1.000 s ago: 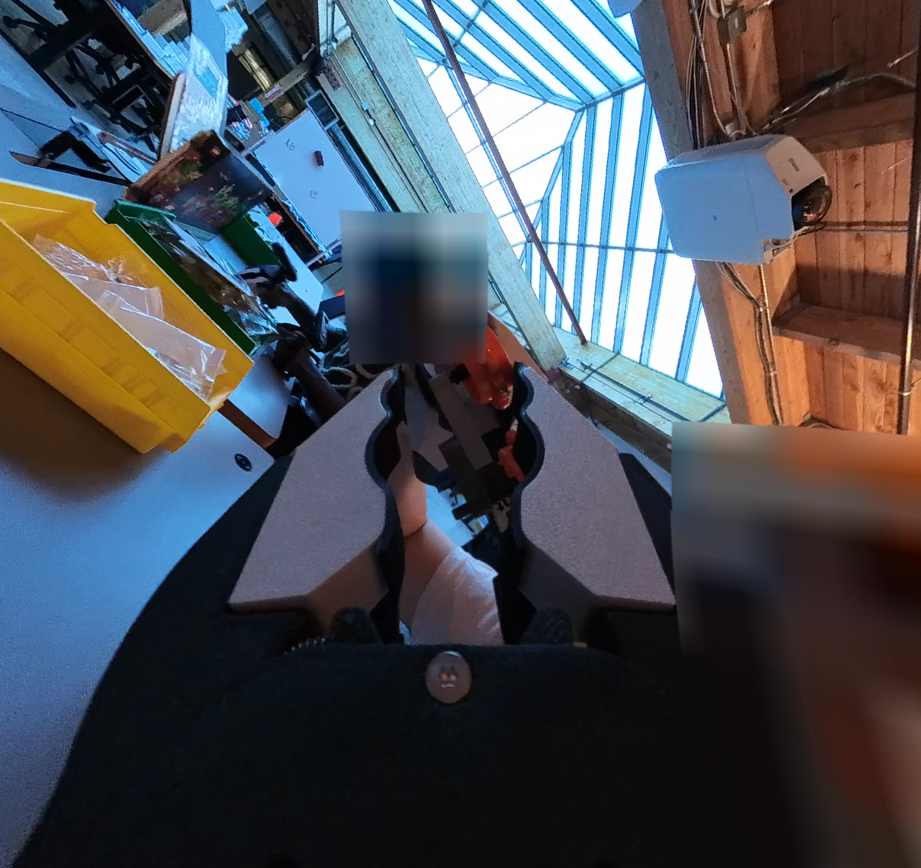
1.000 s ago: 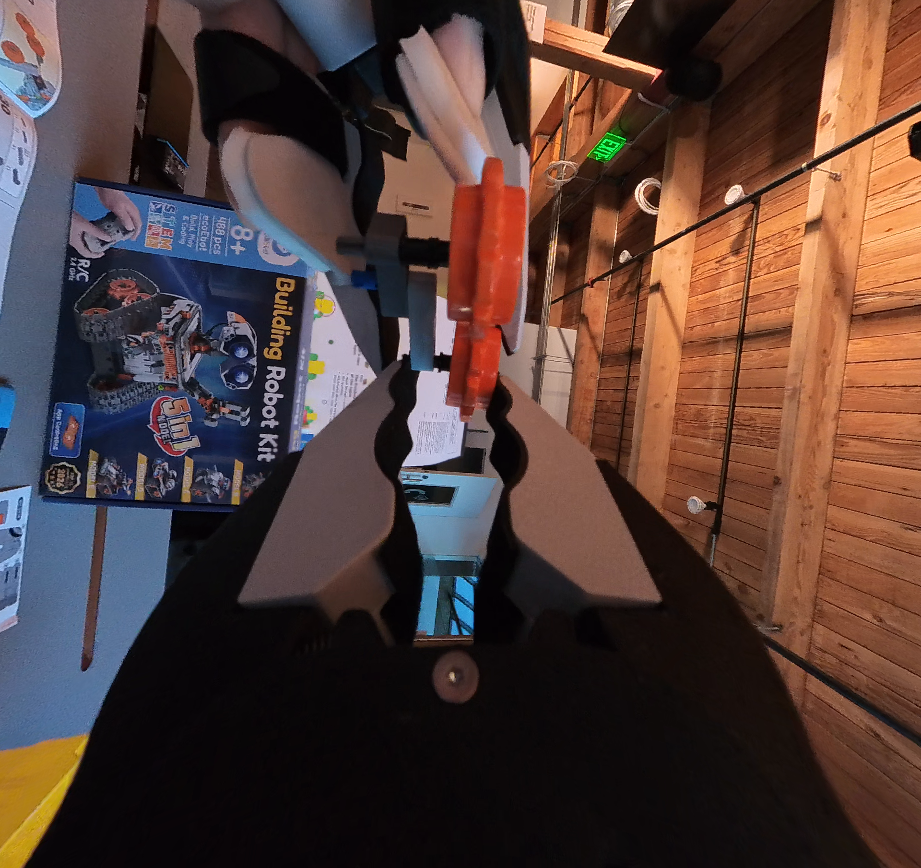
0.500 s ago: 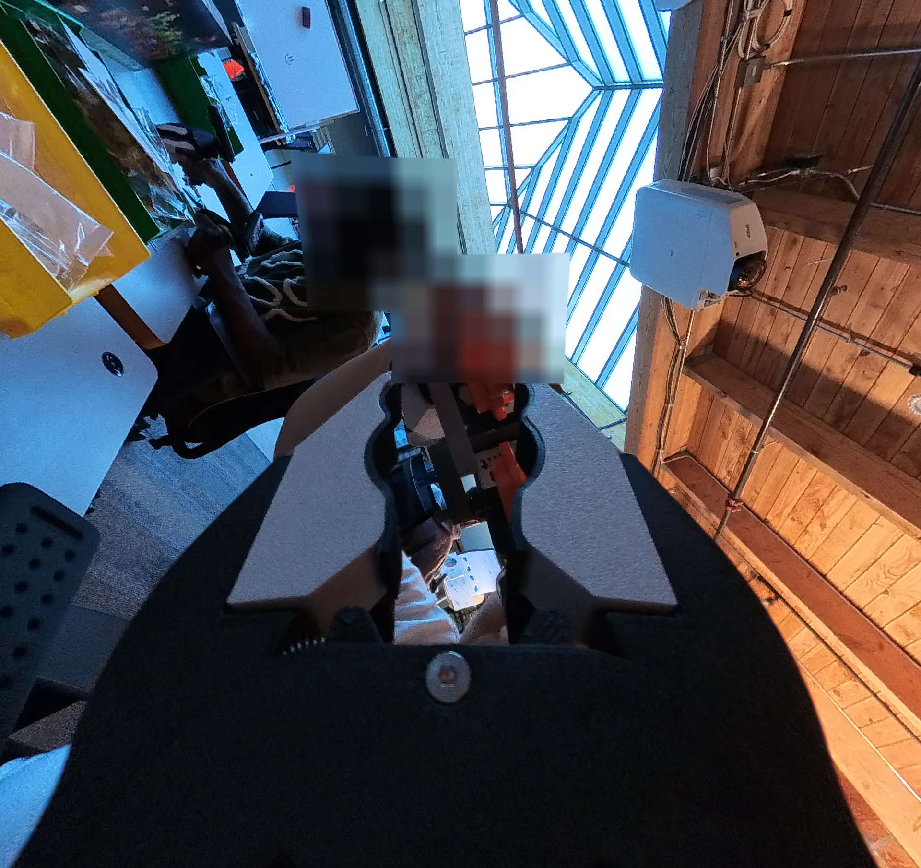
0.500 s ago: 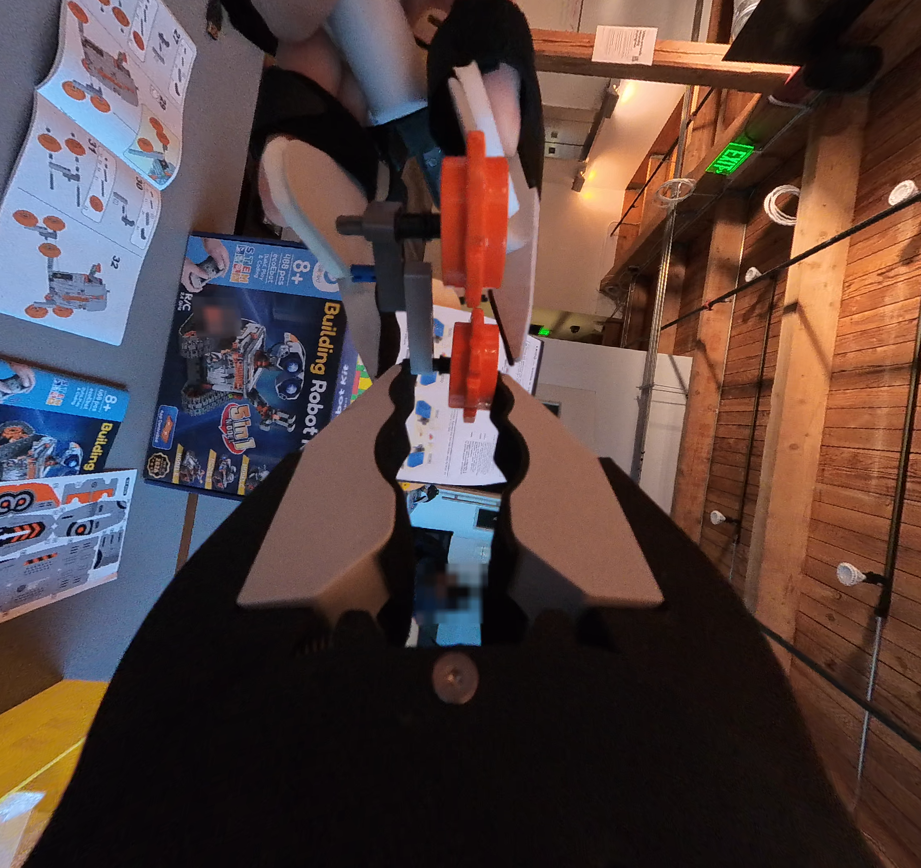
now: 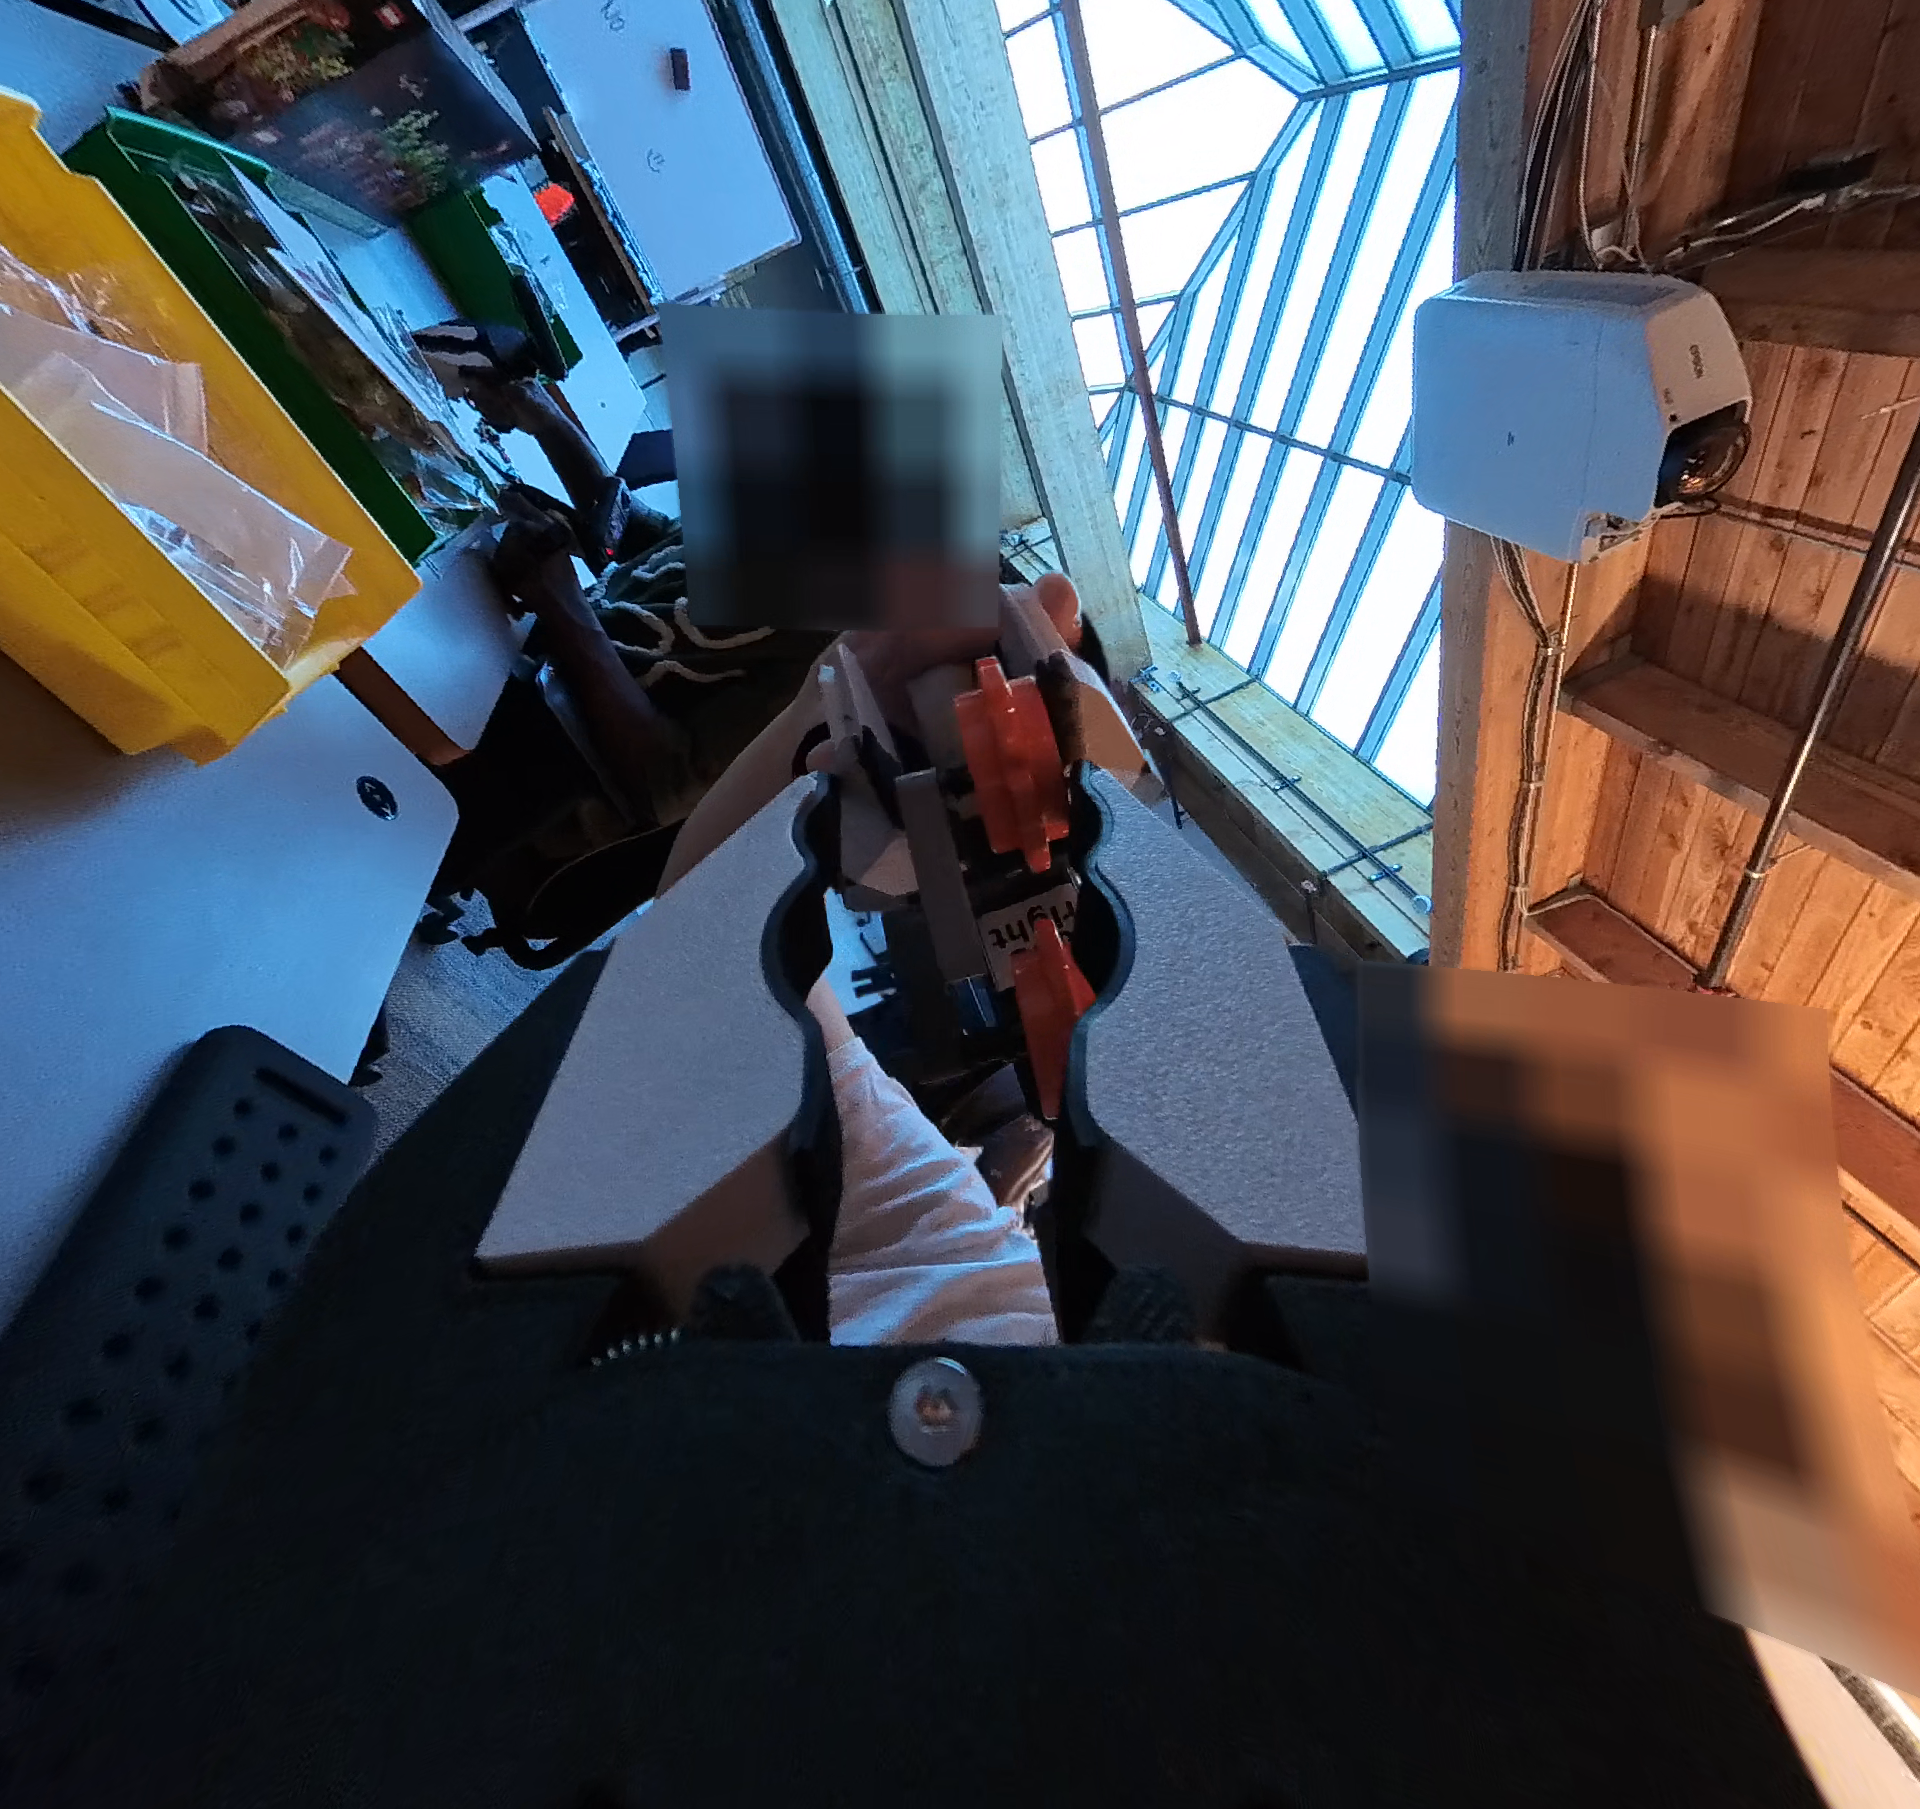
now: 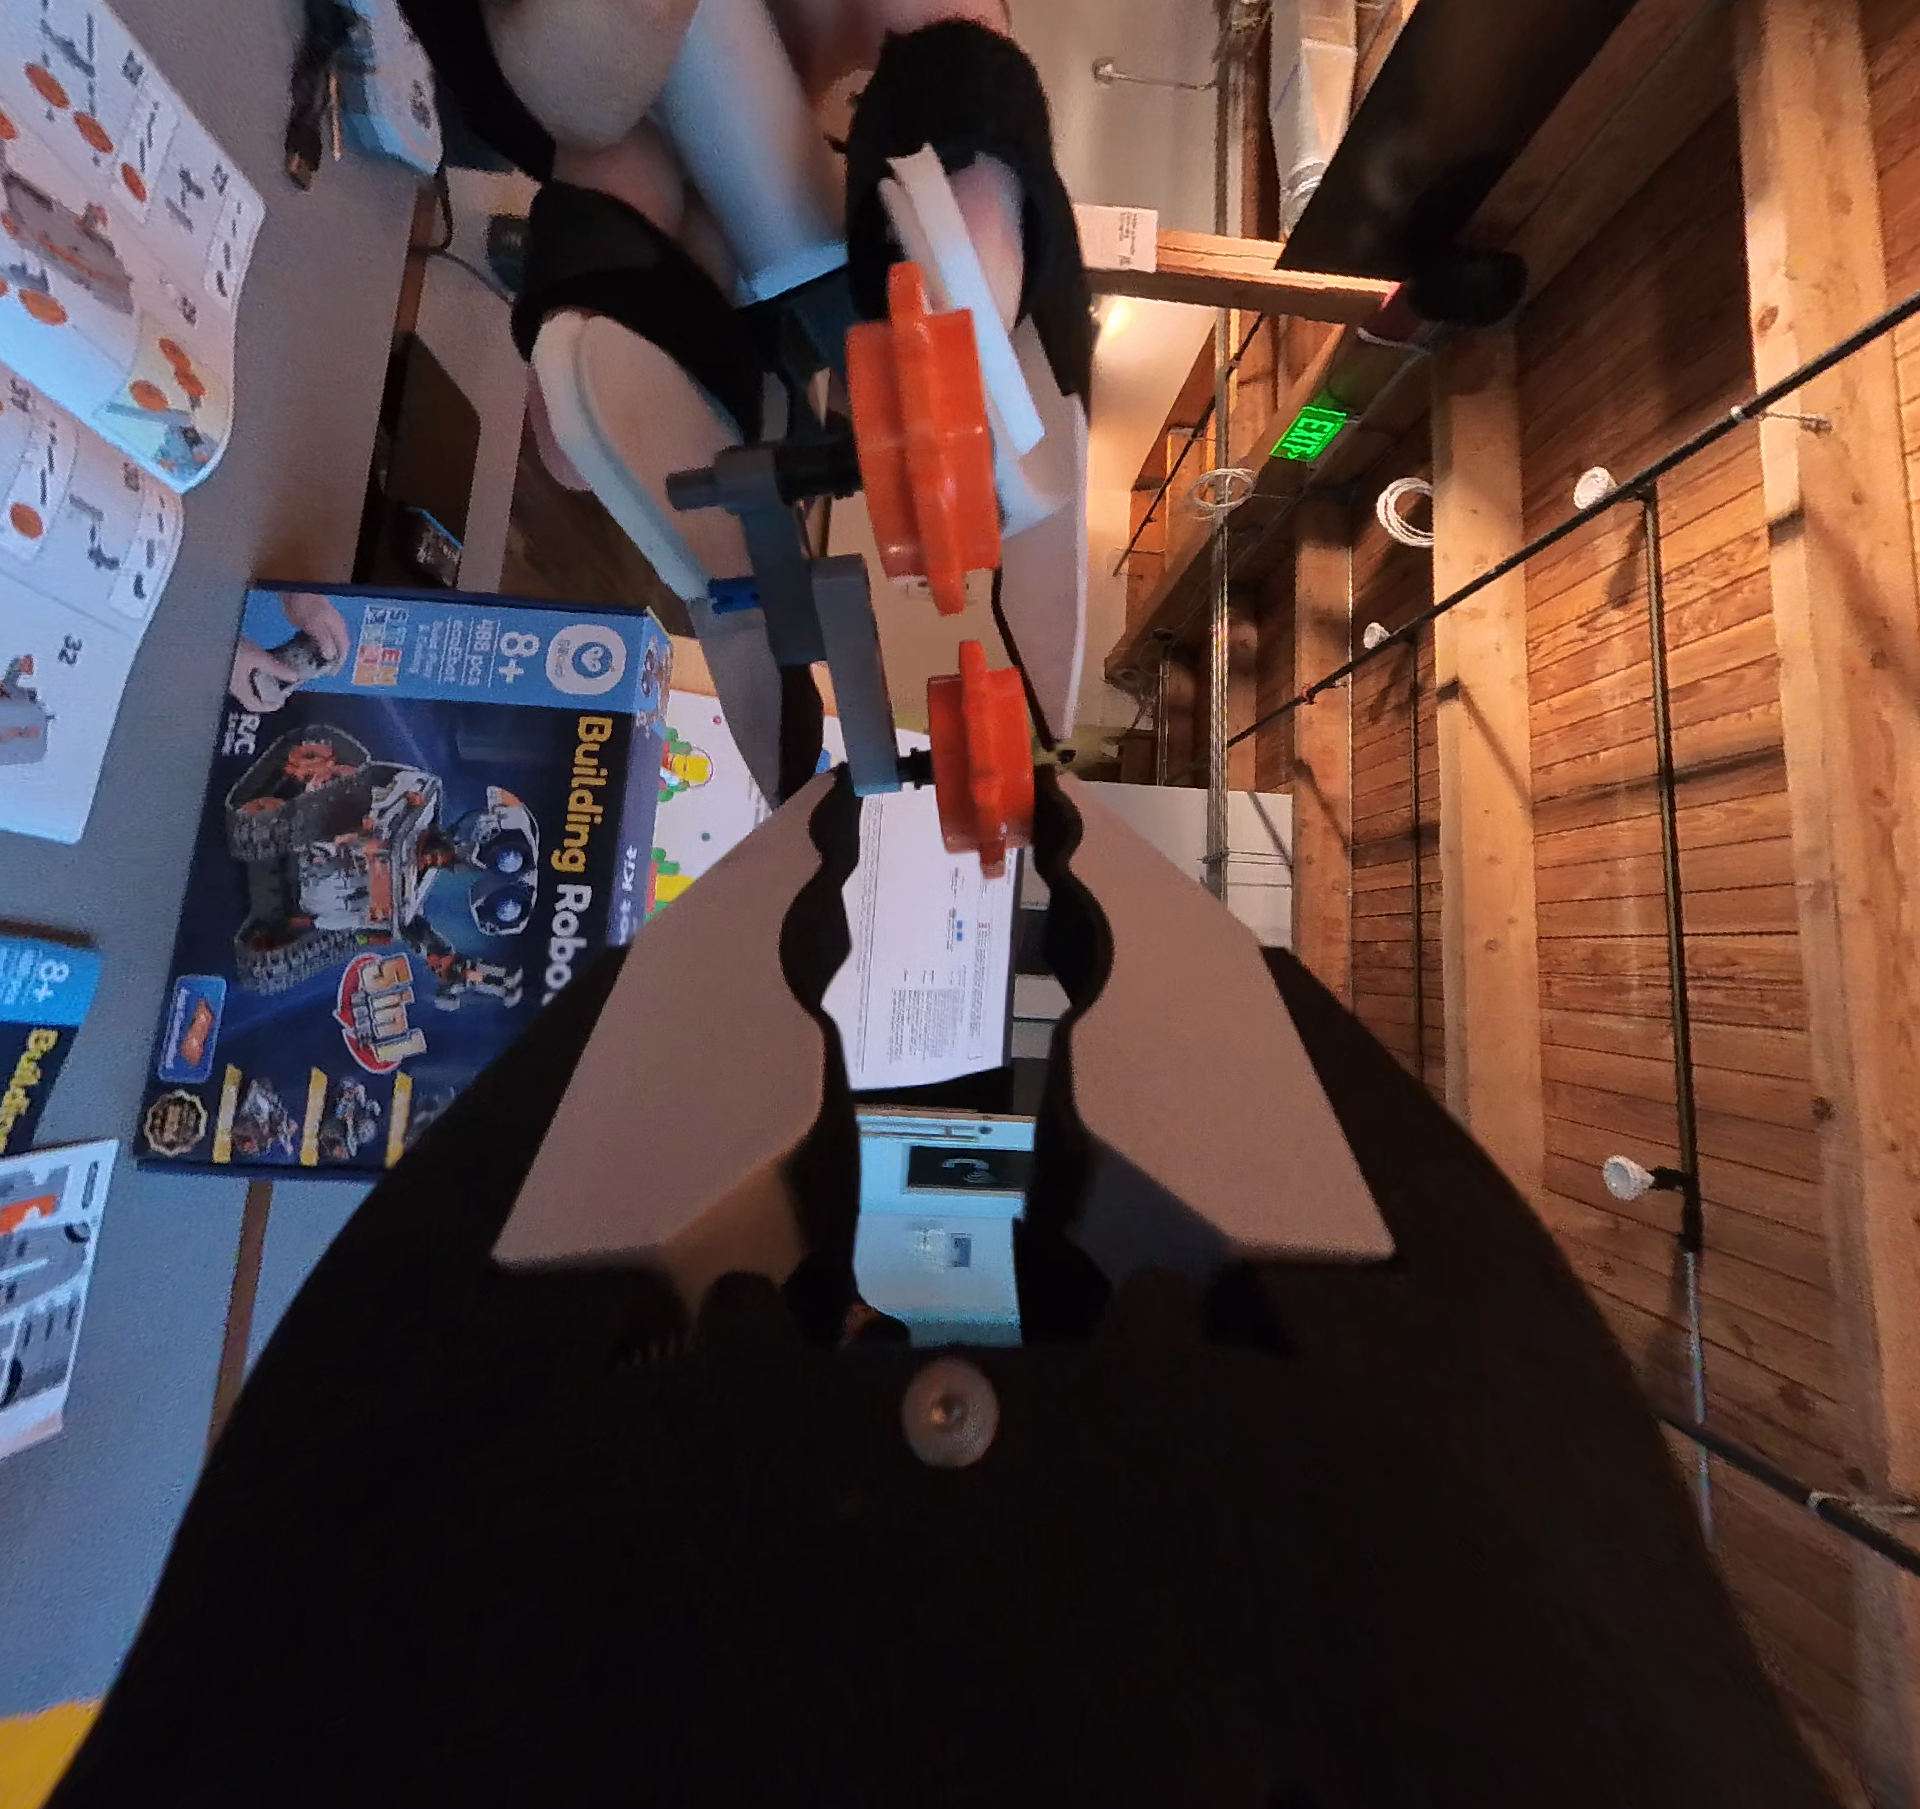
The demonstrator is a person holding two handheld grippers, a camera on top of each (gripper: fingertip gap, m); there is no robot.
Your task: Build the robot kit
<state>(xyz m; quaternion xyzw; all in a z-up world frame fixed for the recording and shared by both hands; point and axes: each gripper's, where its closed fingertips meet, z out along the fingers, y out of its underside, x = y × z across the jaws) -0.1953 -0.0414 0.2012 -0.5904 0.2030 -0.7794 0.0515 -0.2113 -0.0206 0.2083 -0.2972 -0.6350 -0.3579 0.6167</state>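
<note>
Your right gripper (image 6: 935,803) has its tips tight around the small orange gear (image 6: 977,757) of the grey-and-orange assembly (image 6: 831,596), the left gripper (image 6: 810,388) blocking straight ahead. Open air lies right toward the wooden wall (image 6: 1662,824). On the left the table (image 6: 312,325) is crowded with the kit box (image 6: 395,876) and manuals (image 6: 94,305).

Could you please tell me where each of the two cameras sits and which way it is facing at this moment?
Left wrist view: on the left hand-held gripper, tilted up toward a skylight; its fingers flank the grey-and-orange gear assembly, right hand-held gripper beyond.
Right wrist view: on the right hand-held gripper, rolled sideways, facing a wooden wall and a kit box; the left hand-held gripper holds the assembly ahead.
Shared: the assembly and the opposite gripper.
</note>
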